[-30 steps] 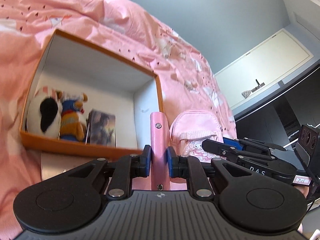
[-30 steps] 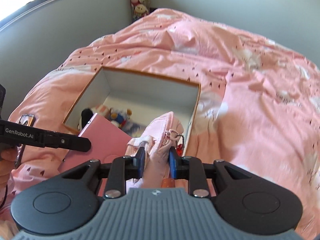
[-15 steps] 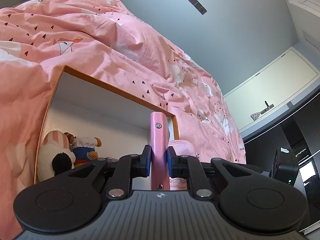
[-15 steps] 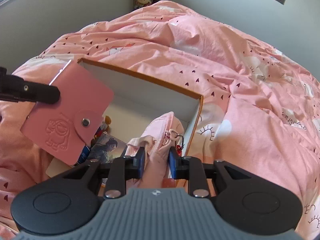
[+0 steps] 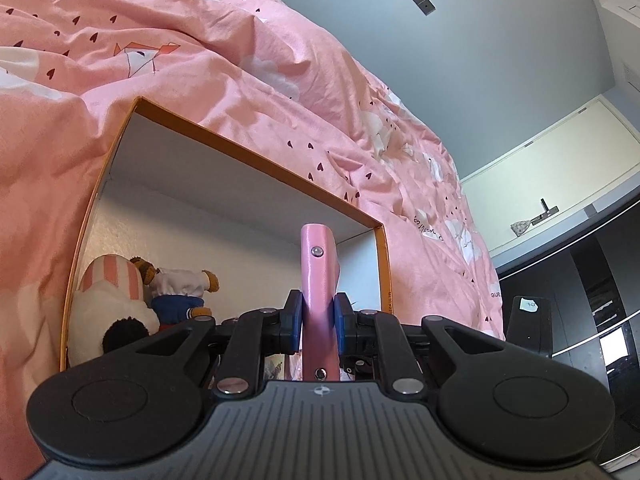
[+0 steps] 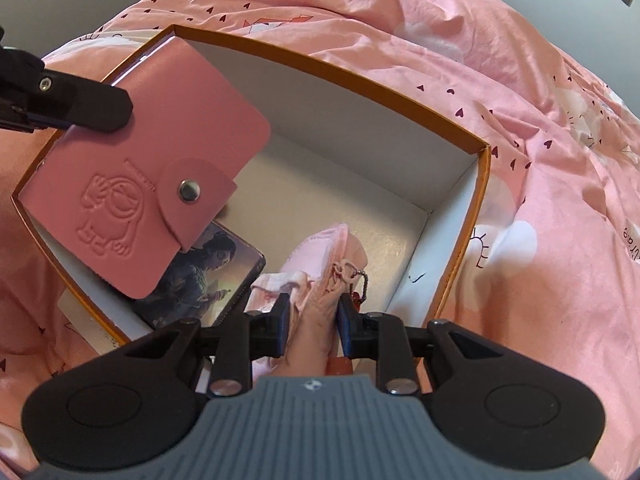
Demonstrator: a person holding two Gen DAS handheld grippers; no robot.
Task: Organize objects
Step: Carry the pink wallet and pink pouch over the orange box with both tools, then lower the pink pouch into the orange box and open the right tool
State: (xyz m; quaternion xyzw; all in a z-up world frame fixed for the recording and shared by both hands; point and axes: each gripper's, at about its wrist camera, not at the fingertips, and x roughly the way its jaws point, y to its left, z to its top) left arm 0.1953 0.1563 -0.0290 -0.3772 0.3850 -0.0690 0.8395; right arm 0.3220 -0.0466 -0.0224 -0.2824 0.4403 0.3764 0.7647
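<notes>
Since a second ago both grippers have come up and over the box, so the wallet that was down by the near rim now hangs above the left side of the opening. Left gripper [image 5: 317,322] is clamped tight on the flat pink snap-button card wallet [image 5: 319,280], blue pads squeezing it edge-on in its own camera; from the right wrist view you see the wallet's face [image 6: 160,160] with the embossed cartoon figure and the metal snap on the flap, one black finger [image 6: 76,100] pressed on its upper left corner. Right gripper [image 6: 311,316] is pinching the small soft pink fabric pouch with a bead chain charm [image 6: 328,256], and that pouch hangs over the right half of the box interior, just above the floor as far as I can tell. Both sit over the orange-rimmed white cardboard box [image 6: 478,184], which rests on the rumpled pink duvet with little dark hearts and white clouds [image 6: 540,120]. Inside the box, a glossy card pack with a painted figure on it [image 6: 208,276] lies flat near the front, partly under the wallet from this angle. Over in the left corner, two plush toys are tucked together: a white one with pink stripes and a black patch [image 5: 116,300] and a brown bear in blue and white [image 5: 180,292], touching each other.
</notes>
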